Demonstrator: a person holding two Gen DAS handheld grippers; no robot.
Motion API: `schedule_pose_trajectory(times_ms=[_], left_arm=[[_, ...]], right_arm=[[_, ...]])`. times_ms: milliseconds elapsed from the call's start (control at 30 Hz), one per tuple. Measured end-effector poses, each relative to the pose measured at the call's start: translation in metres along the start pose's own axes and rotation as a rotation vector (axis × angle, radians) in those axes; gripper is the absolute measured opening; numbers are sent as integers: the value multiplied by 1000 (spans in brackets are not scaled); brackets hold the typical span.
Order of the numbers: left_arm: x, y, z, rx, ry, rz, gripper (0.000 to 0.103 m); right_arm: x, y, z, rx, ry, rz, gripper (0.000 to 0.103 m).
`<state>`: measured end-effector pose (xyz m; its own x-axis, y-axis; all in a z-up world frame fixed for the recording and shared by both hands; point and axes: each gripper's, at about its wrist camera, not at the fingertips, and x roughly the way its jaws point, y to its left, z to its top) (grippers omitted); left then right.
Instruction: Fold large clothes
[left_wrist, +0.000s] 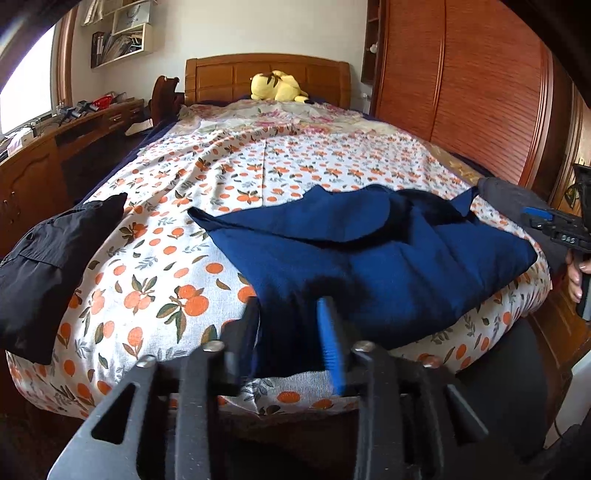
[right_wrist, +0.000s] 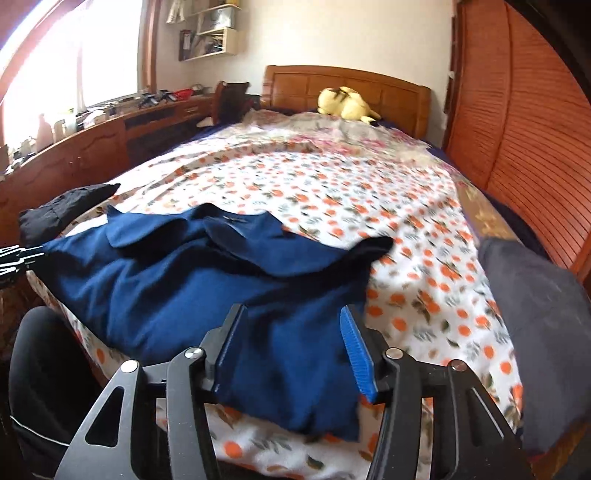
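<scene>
Navy garment (left_wrist: 369, 258) lies on bed (left_wrist: 166, 266); left gripper (left_wrist: 291, 332) and right gripper (right_wrist: 295, 350) both gape.

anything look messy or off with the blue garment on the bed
The blue garment lies rumpled at the foot of the bed, its far flaps overlapping unevenly and its near edge hanging over the side. Nothing looks damaged or spilled.

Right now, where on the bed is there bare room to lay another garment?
Free: orange-print sheet between navy garment and yellow plush toy. Crowded: foot edge, with black garment, navy garment, grey garment.
</scene>
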<state>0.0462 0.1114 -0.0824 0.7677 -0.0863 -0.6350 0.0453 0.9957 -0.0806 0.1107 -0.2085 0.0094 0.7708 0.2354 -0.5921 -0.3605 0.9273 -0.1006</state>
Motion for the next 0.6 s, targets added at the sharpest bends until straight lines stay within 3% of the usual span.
schedule_pose_trajectory(times_ms=[67, 133, 167, 600], left_arm=[[-6, 4, 0, -6, -20, -1, 51], [-9, 8, -1, -7, -24, -8, 82], [-9, 10, -1, -10, -28, -11, 85], [-13, 43, -11, -40, -28, 61, 85]], right_arm=[[9, 13, 7, -19, -1, 30, 56], [18, 28, 14, -46, -3, 60, 56], [24, 37, 18, -62, -6, 77, 56], [108, 168, 63, -320, 66, 295, 56]])
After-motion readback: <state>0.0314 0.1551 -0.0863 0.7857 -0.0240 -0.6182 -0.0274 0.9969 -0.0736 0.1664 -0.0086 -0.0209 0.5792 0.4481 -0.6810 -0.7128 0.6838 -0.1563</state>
